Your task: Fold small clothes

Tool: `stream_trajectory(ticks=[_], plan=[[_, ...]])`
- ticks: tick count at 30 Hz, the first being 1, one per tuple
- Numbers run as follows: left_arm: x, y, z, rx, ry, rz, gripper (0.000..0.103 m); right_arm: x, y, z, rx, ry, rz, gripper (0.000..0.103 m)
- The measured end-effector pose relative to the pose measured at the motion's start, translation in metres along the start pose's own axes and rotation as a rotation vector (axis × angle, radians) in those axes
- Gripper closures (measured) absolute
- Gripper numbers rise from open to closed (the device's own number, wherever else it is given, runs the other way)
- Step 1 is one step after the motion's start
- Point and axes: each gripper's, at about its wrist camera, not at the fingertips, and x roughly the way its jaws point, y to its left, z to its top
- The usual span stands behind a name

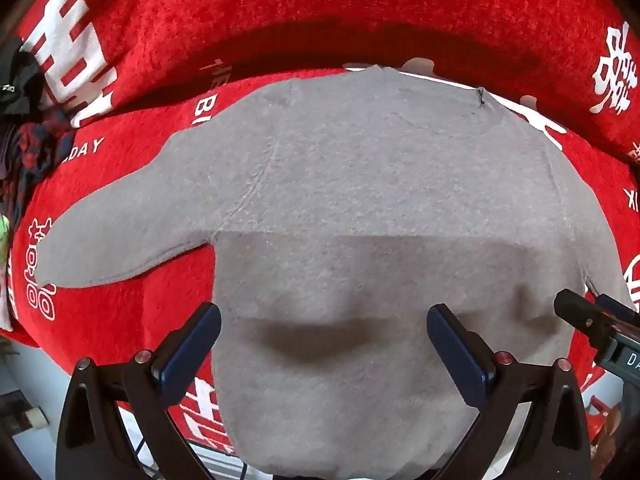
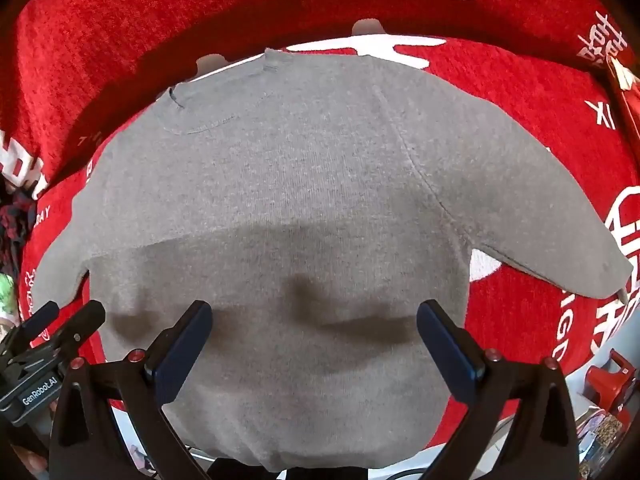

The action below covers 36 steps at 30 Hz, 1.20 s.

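While the grey sweater (image 1: 360, 208) lies flat on the red blanket (image 1: 280, 12), both sleeves spread, left tool (image 1: 324, 340) and right tool (image 2: 314, 334), jaws apart and empty, should pinch a sleeve's edge cleanly before folding inward.

What my two wrist cameras cannot show me

The gray sweater (image 1: 360, 208) runs off the bottom edge in both views, so I cannot see its hem, and its right sleeve is lost in my left view behind the right gripper (image 1: 592, 312), itself cut by the frame edge so I cannot judge its jaws there. The white lettering on the red blanket (image 1: 280, 8) is partly covered by the sweater and clipped at the rim, so I cannot read it whole. A dark heap of clothes (image 1: 28, 132) at the left edge is cropped and too warped to sort. In my right view the left gripper (image 2: 64, 312) shows only partly, and clutter (image 2: 600, 428) at the lower right is too small to name.
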Motion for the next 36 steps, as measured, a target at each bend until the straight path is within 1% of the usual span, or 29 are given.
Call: stream_trajectory(ticks=[11,19,25,36], plan=[[0.004,0.008,-0.010,-0.030,0.019,-0.003,0.000,0.002,0.009,-0.005,-0.024,0.005,-0.013,0.001],[0.007,0.012,-0.010,-0.035,0.034,-0.001,0.000,0.001,0.012,-0.004,-0.021,0.001,-0.021,0.001],[0.009,0.015,-0.010,-0.048,0.046,-0.015,0.000,0.002,0.010,-0.005,-0.022,0.006,-0.021,0.001],[0.012,0.019,-0.011,-0.058,0.051,-0.003,0.000,0.003,0.011,-0.004,-0.034,0.013,-0.031,0.001]])
